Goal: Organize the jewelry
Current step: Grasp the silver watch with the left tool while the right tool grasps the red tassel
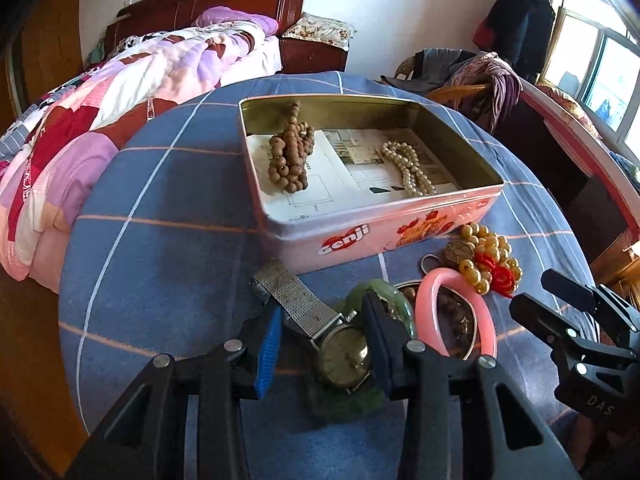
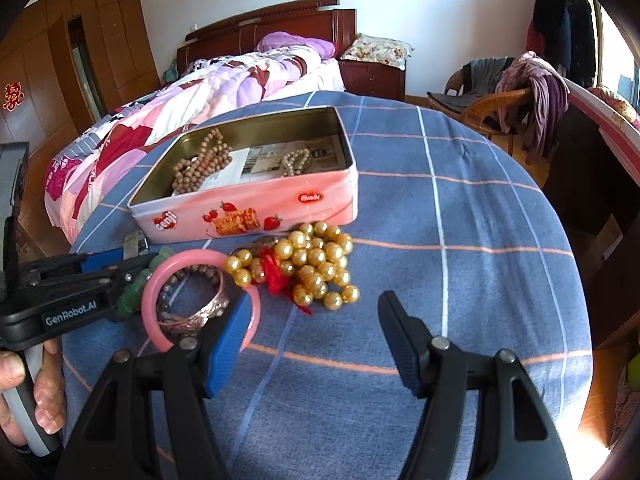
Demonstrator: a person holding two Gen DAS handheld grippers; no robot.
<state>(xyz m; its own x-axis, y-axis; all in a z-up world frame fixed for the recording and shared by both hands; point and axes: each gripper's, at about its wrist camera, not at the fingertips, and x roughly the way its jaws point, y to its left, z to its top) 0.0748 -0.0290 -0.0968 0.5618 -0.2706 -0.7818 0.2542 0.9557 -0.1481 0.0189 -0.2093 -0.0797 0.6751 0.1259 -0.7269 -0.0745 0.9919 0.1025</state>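
Fingers (image 1: 269, 340) of the left gripper (image 1: 324, 332) stand partly open astride the watch (image 1: 344, 354), not clamping; the right gripper (image 2: 312, 320) gapes empty beside the pink bangle (image 2: 160, 280).

The pink tin (image 1: 360, 236) reads "Genji" (the left tongs (image 2: 100, 276) "GenRobot.AI").

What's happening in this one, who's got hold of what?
A person with two handheld grippers is sorting jewelry into an open pink tin on a blue checked cloth. Brown wooden beads and a pearl strand already lie inside. The left gripper straddles a mesh-band watch, not visibly closed on it. The right gripper hovers open near the gold beads and pink bangle, holding nothing.
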